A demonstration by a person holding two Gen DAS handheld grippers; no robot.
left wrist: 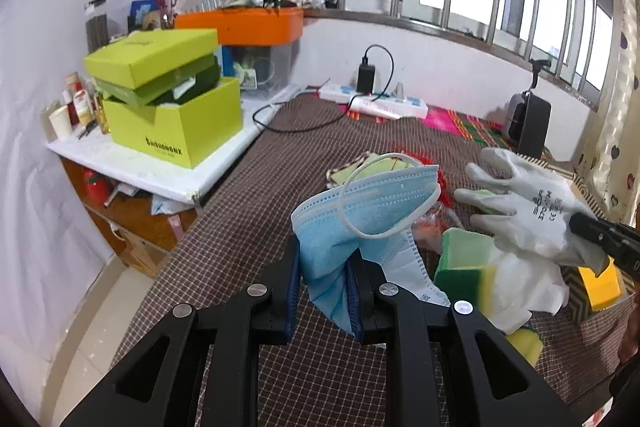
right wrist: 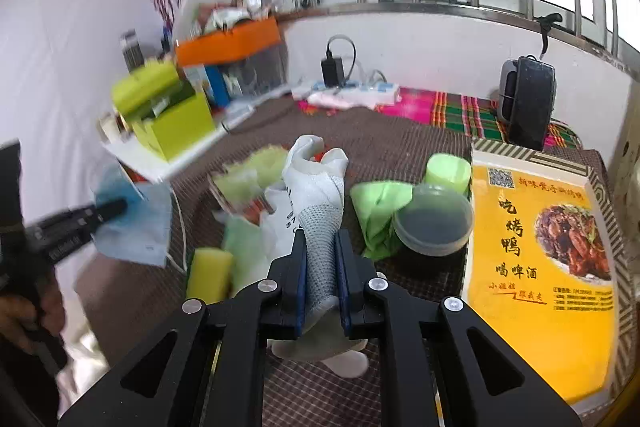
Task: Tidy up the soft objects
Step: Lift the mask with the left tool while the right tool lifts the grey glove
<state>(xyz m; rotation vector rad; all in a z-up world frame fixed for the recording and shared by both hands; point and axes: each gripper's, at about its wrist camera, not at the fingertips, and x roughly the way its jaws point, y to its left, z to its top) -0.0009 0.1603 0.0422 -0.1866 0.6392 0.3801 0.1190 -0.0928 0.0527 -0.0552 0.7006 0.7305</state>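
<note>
My left gripper (left wrist: 325, 269) is shut on a blue face mask (left wrist: 360, 211) and holds it above the brown checked cloth; the mask also shows at the left of the right wrist view (right wrist: 136, 223). My right gripper (right wrist: 322, 267) is shut on the cuff of a grey-white work glove (right wrist: 316, 195), which also shows in the left wrist view (left wrist: 528, 203). Under them lie green-and-yellow sponges (left wrist: 464, 263) (right wrist: 210, 273), a second white glove (left wrist: 528, 291) and a green cloth (right wrist: 378, 211).
A yellow food box (right wrist: 548, 267) lies at the right with a round plastic lid (right wrist: 432, 223) and a green cup (right wrist: 448, 167) beside it. Lime-green boxes (left wrist: 172, 99) stand on a white side table (left wrist: 132, 163) at the left. A power strip (left wrist: 372, 99) and a black device (left wrist: 528, 123) sit by the far wall.
</note>
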